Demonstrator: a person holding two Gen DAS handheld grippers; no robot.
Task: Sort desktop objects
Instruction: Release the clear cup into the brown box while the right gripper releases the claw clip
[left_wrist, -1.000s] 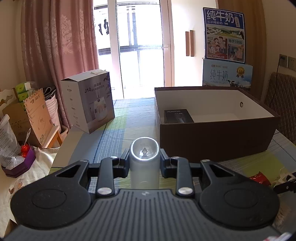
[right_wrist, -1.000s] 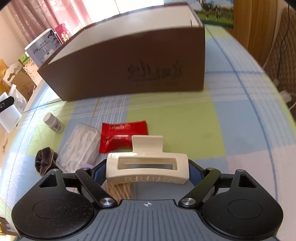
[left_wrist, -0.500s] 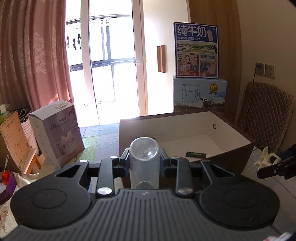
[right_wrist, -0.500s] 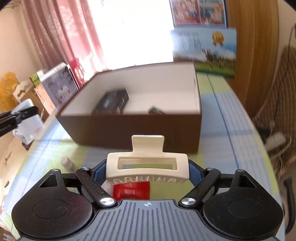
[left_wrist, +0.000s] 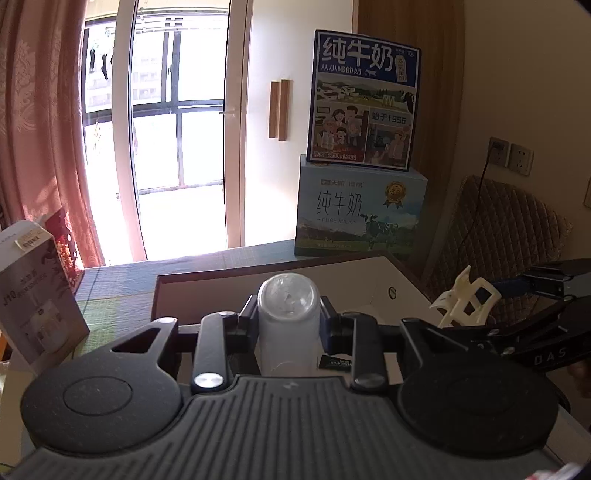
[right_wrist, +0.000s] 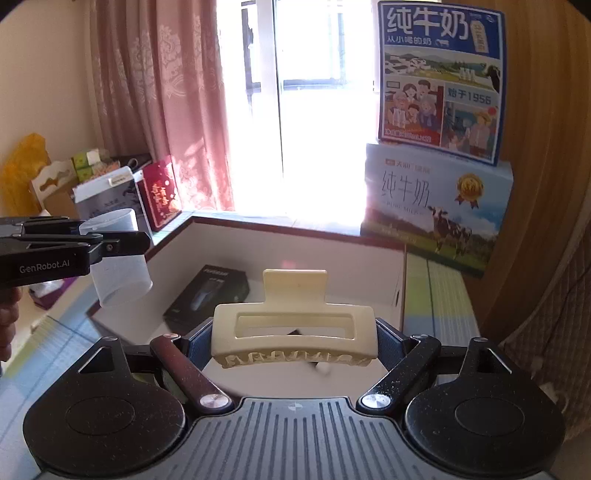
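My left gripper (left_wrist: 288, 325) is shut on a small white cylindrical bottle (left_wrist: 287, 321), held above the near wall of the brown open box (left_wrist: 207, 280). In the right wrist view that bottle (right_wrist: 120, 258) hangs over the box's left corner. My right gripper (right_wrist: 295, 341) is shut on a cream hair claw clip (right_wrist: 295, 332), held over the box's white inside (right_wrist: 332, 266). The clip (left_wrist: 467, 299) shows at the right of the left wrist view. A black flat case (right_wrist: 207, 295) lies in the box, with a small dark packet (left_wrist: 334, 362) near it.
Two stacked milk cartons (right_wrist: 436, 206) stand behind the box on the checked tablecloth (right_wrist: 432, 295). A grey-white product box (left_wrist: 33, 291) stands at the table's left. A quilted chair back (left_wrist: 498, 236) is to the right. A hand (right_wrist: 7, 321) shows at the left edge.
Both grippers have risen from the tablecloth and moved forward with their loads, from in front of the box to over it. The loose items on the cloth have dropped out of view.
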